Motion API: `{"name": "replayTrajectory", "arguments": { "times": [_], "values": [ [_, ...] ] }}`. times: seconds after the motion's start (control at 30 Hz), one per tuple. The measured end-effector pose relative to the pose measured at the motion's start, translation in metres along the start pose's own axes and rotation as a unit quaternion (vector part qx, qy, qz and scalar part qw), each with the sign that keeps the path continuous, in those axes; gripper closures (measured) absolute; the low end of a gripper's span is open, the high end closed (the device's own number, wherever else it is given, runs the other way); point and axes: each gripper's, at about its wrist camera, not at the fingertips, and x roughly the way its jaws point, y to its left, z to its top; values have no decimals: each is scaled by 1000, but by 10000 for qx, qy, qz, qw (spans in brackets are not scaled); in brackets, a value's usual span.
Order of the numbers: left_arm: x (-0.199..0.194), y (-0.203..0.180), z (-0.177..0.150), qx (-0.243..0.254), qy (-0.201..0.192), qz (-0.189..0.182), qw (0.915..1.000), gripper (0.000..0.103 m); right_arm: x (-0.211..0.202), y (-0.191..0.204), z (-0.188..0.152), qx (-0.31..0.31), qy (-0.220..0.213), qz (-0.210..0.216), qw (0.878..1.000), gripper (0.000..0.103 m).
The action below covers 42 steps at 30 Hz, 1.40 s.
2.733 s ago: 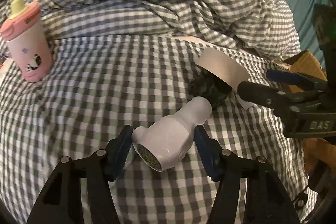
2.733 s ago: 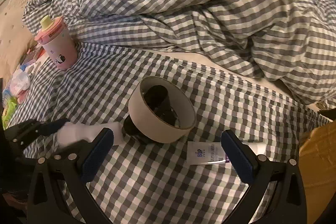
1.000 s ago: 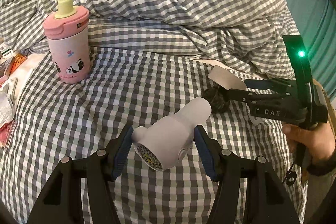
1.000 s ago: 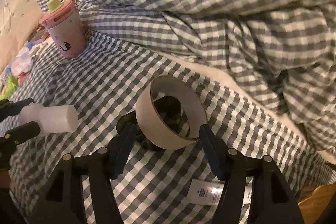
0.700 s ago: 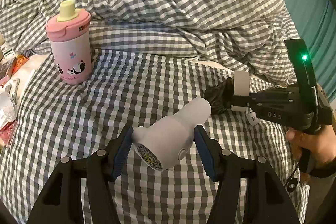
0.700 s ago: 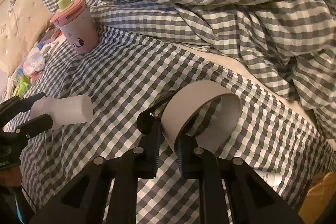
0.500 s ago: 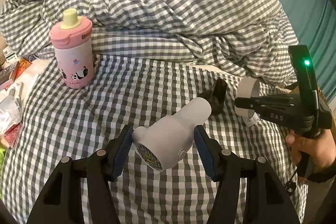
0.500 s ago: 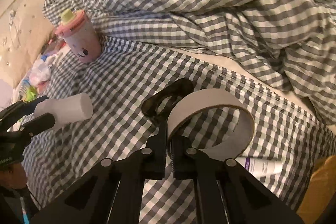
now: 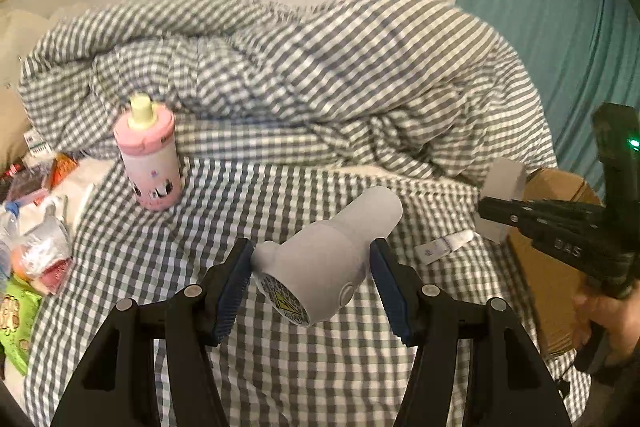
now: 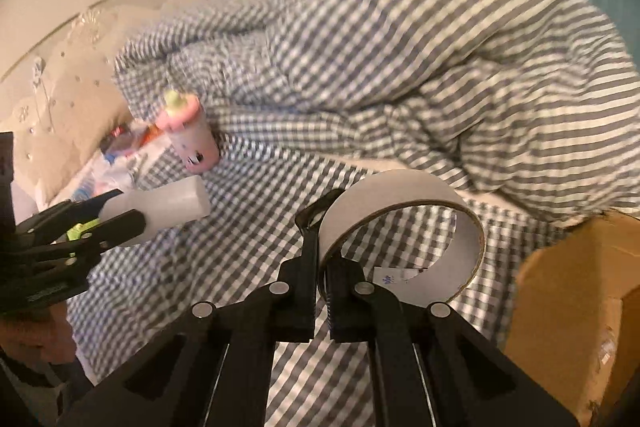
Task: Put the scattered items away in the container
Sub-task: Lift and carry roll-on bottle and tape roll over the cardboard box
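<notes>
My left gripper point(image 9: 310, 269) is shut on a white plastic device point(image 9: 328, 259) and holds it above the checked bed sheet; it also shows in the right wrist view point(image 10: 160, 207). My right gripper point(image 10: 322, 267) is shut on the wall of a grey cardboard tape ring point(image 10: 404, 195), lifted off the bed with something black point(image 10: 314, 215) beside the ring. The ring point(image 9: 502, 179) hangs near the brown cardboard box point(image 9: 560, 255), which also shows at the right of the right wrist view point(image 10: 576, 291). A white tube point(image 9: 444, 243) lies on the sheet.
A pink panda bottle point(image 9: 150, 167) stands on the sheet at the left. Several packets and wrappers point(image 9: 36, 227) lie at the left edge. A bunched checked duvet point(image 9: 320, 75) fills the back. A teal curtain point(image 9: 560, 7) hangs at the right.
My right gripper shut on the tape ring, lifted it and carried it right toward the box. My left gripper rose with the white device. Both views now look higher.
</notes>
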Motion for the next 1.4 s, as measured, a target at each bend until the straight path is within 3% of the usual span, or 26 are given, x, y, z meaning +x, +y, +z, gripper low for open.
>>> {"name": "replayTrajectory", "arguments": {
  "times": [0.37, 0.63, 1.07, 1.4],
  "values": [
    [-81, -59, 7, 239, -673, -20, 9974, 42, -128, 11, -24, 69, -871, -259, 9958, 100],
    [-133, -97, 4, 375, -1089, -70, 9933, 42, -196, 12, -43, 130, -1356, -506, 9894, 100],
    [-193, -139, 0, 488, -1591, -236, 9858, 42, -273, 21, -68, 127, -1891, -974, 9770, 99],
    [-208, -171, -2, 578, -1708, -367, 9829, 42, -308, 0, -81, 237, -2031, -1260, 9707, 99]
  ]
}}
